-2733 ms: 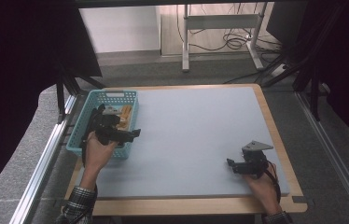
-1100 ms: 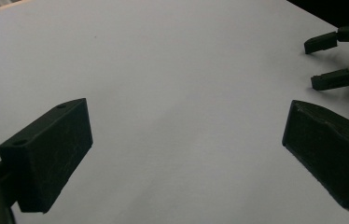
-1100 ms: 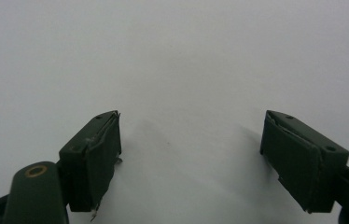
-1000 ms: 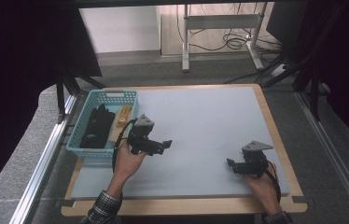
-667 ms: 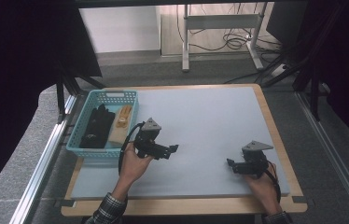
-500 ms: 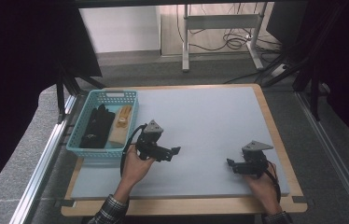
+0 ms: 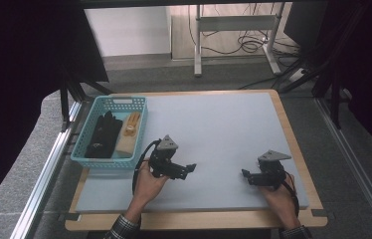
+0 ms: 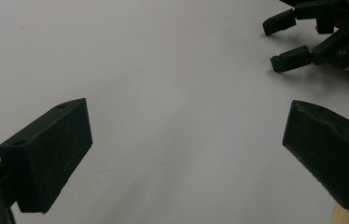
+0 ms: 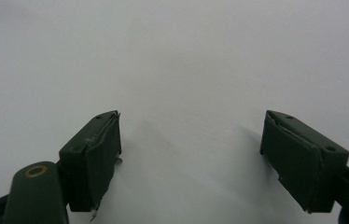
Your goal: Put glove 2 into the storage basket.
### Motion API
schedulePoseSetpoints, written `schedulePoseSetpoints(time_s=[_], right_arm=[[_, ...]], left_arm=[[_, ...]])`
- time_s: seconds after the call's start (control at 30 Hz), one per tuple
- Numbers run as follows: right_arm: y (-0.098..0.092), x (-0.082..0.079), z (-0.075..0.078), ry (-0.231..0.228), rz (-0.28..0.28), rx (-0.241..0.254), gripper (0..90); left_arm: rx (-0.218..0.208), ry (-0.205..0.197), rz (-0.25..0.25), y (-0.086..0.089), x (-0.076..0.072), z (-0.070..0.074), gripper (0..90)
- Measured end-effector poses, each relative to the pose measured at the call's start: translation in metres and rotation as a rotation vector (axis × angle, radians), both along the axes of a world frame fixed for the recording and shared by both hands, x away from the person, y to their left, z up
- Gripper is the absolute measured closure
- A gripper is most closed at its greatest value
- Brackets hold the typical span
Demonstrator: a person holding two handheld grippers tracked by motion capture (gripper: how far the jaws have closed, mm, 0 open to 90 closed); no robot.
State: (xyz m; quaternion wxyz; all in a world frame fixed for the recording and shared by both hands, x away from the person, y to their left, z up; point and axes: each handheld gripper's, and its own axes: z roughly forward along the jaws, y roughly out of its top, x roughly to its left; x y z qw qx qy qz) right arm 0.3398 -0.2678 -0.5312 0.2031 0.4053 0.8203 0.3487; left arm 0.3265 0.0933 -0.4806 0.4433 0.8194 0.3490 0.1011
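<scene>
Gloves (image 7: 103, 134) lie in the blue basket (image 7: 85, 155) at the worktop's (image 7: 224, 129) left edge, their long axes running away from us. We hold our left gripper (image 7: 190, 169), jaws wide and empty, just right of the basket, so it is the nearer; our right gripper (image 7: 245, 175), also wide, rests well apart.

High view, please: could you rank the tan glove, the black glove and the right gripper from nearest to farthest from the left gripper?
From the left gripper:
1. Tan glove, in the basket's right half.
2. Black glove, in the basket's left half.
3. Right gripper, across the mat to the right; close to the black glove's distance, so this order is tentative.
</scene>
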Motion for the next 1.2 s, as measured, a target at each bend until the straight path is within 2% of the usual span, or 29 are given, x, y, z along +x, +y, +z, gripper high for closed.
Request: schedulePoseSetpoints(time_s=[0.2,0.73,1.2], right_arm=[[0.0,0.0,0.0,-0.001,0.0,-0.001,19.7],[0.0,0.0,0.0,-0.001,0.0,-0.001,19.5],[0.0,0.0,0.0,-0.001,-0.001,-0.001,19.5]], left_arm=[[-0.009,0.005,-0.011,-0.001,-0.005,-0.007,1.8],[0.032,0.018,-0.021,-0.003,-0.015,-0.031,1.3],[0.042,0.033,-0.025,-0.002,-0.022,-0.047,1.1]])
